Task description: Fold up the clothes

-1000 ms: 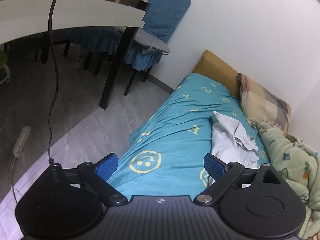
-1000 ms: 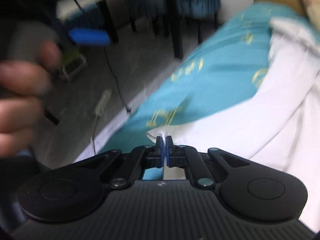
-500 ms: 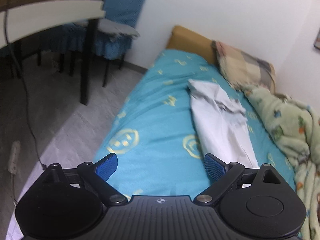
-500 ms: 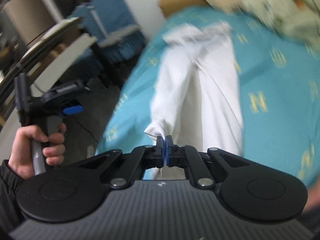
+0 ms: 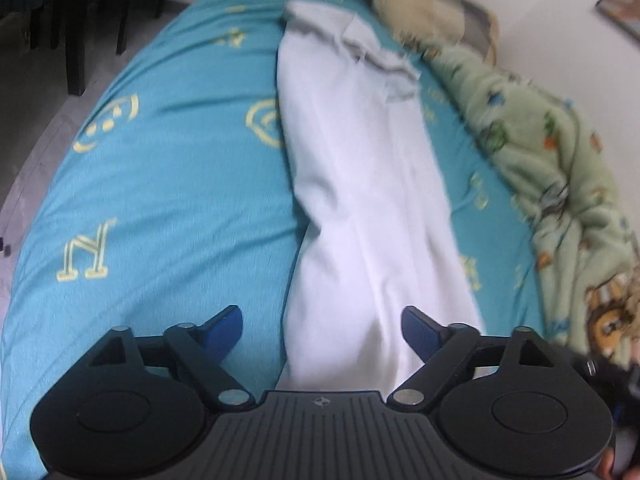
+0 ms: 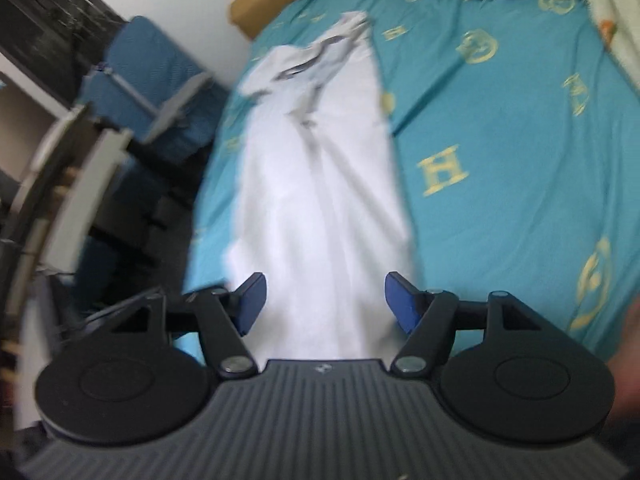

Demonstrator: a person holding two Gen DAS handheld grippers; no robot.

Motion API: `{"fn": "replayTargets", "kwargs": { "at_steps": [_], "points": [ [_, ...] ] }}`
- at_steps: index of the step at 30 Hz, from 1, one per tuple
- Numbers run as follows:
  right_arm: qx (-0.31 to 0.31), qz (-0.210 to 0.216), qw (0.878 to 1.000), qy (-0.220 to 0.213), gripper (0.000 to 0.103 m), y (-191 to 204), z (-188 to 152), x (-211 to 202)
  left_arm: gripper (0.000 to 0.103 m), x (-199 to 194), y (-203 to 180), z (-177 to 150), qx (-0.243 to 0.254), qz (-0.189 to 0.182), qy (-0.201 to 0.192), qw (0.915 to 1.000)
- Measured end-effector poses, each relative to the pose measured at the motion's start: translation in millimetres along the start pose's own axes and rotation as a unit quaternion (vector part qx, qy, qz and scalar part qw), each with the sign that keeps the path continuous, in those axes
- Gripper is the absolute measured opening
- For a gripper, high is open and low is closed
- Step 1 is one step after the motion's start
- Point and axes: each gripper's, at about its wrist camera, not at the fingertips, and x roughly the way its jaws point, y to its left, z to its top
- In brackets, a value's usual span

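Observation:
A white garment lies stretched lengthwise on the teal bed sheet, bunched and rumpled at its far end. It also shows in the right wrist view. My left gripper is open, with its blue pads either side of the garment's near end, just above it. My right gripper is open and empty, also over the garment's near end. Both views are blurred by motion.
A green printed blanket lies along the bed's right side, with a pillow at the head. A blue chair and a table stand left of the bed, over grey floor.
My right gripper has opened and let go of the white garment's near edge. Both grippers have swung over the bed, and the garment now lies stretched out lengthwise.

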Motion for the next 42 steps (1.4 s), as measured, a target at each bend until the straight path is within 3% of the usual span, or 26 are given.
{"fn": "replayTargets", "kwargs": {
  "at_steps": [5, 7, 8, 9, 10, 11, 13, 19, 23, 28, 31, 32, 33, 34, 36, 40, 42],
  "points": [
    [0.070, -0.022, 0.994, 0.080, 0.063, -29.5, -3.7, 46.0, 0.069, 17.7, 7.1, -7.1, -0.019, 0.003, 0.046, 0.9987],
    [0.056, -0.014, 0.992, 0.111, 0.062, -24.6, -10.1, 55.4, 0.056, 17.9, 8.1, -10.2, -0.022, -0.004, 0.052, 0.9984],
    [0.046, -0.012, 0.991, 0.125, 0.057, -20.9, -13.4, 58.6, 0.042, 18.0, 8.3, -11.8, -0.023, -0.009, 0.059, 0.9979],
    [0.029, -0.015, 0.991, 0.132, 0.041, -14.9, -16.9, 58.6, 0.029, 18.5, 8.4, -13.3, -0.025, -0.016, 0.069, 0.9972],
    [0.009, -0.025, 0.991, 0.134, 0.033, -8.6, -20.2, 57.5, 0.021, 17.5, 8.2, -14.2, -0.024, -0.019, 0.072, 0.9970],
    [-0.006, -0.032, 0.991, 0.133, 0.017, -3.8, -22.2, 55.3, 0.007, 14.6, 7.9, -14.2, -0.023, -0.019, 0.067, 0.9973],
    [-0.016, -0.029, 0.993, 0.118, 0.009, 0.6, -20.2, 46.0, 0.003, 3.7, 8.0, -12.4, -0.023, -0.023, 0.049, 0.9983],
    [-0.087, -0.030, 0.994, 0.051, 0.007, 25.9, -11.3, -8.0, 0.002, -45.5, 4.1, -12.3, -0.007, -0.041, -0.003, 0.9991],
    [-0.108, -0.035, 0.992, 0.047, 0.007, 29.4, -14.7, -31.5, 0.002, -64.9, 5.7, -24.7, 0.011, -0.023, 0.011, 0.9996],
    [-0.104, -0.049, 0.991, 0.075, 0.010, 31.5, -23.4, -27.9, 0.007, -64.1, -5.6, -38.1, 0.045, 0.021, 0.022, 0.9985],
    [-0.099, -0.058, 0.989, 0.092, 0.019, 32.3, -28.1, -24.3, 0.041, -67.8, -10.4, -32.9, 0.060, 0.029, 0.011, 0.9977],
    [-0.097, -0.057, 0.989, 0.096, 0.040, 32.6, -28.9, -24.4, 0.051, -70.9, -13.9, -28.2, 0.069, 0.029, -0.001, 0.9972],
    [-0.094, -0.049, 0.990, 0.096, 0.068, 32.9, -28.5, -26.4, 0.057, -73.5, -19.8, -22.1, 0.079, 0.032, -0.016, 0.9962],
    [-0.094, -0.044, 0.990, 0.092, 0.077, 34.0, -26.7, -28.6, 0.060, -75.2, -25.9, -15.6, 0.090, 0.037, -0.031, 0.9947],
    [-0.105, -0.037, 0.991, 0.071, 0.076, 38.9, -18.4, -33.2, 0.074, -78.2, -36.9, -1.5, 0.112, 0.045, -0.060, 0.9909],
    [-0.136, -0.040, 0.990, 0.007, 0.076, 51.7, 11.1, -29.3, 0.080, -70.8, -56.7, 30.1, 0.144, 0.063, -0.125, 0.9796],
    [-0.152, -0.047, 0.987, -0.027, 0.072, 58.5, 33.3, -16.1, 0.083, -59.3, -59.9, 44.9, 0.140, 0.051, -0.151, 0.9773]
  ]
}}
